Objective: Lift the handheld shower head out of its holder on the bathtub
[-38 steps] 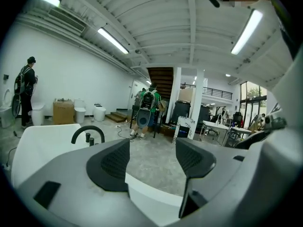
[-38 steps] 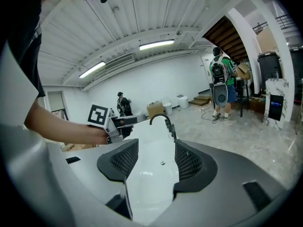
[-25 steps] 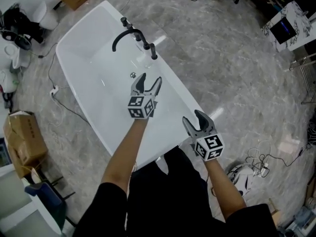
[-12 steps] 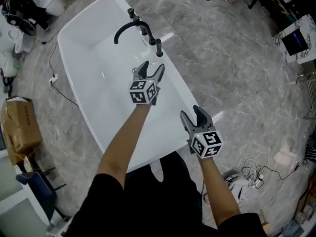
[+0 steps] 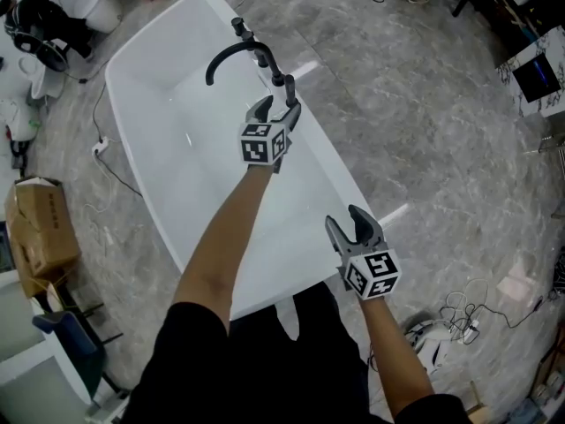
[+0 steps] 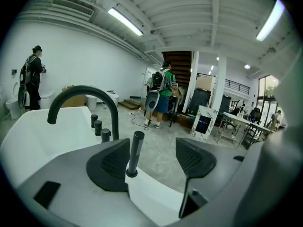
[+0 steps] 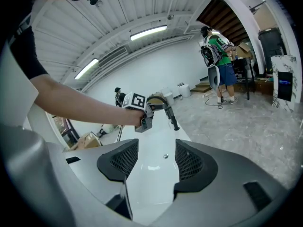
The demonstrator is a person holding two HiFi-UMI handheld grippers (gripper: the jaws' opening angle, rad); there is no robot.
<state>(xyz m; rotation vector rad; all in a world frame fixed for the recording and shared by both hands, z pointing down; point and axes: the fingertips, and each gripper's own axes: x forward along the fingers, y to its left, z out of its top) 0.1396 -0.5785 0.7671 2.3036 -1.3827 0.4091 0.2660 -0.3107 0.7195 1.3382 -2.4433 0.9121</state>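
Black shower head (image 6: 136, 148) still stood in its holder (image 6: 131, 173) on the bathtub (image 5: 168, 140) rim as the left gripper (image 5: 279, 104) arrived, fingers apart and framing it for the lift, the right gripper (image 5: 346, 223) idling open and empty at the bathtub's near end.

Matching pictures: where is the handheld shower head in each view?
Head view: handheld shower head upper centre, beyond the left tool.
Left gripper view: it low centre, between the open jaws.
Right gripper view: it centre, right of the left tool.
Shared landmark: curved black spout.
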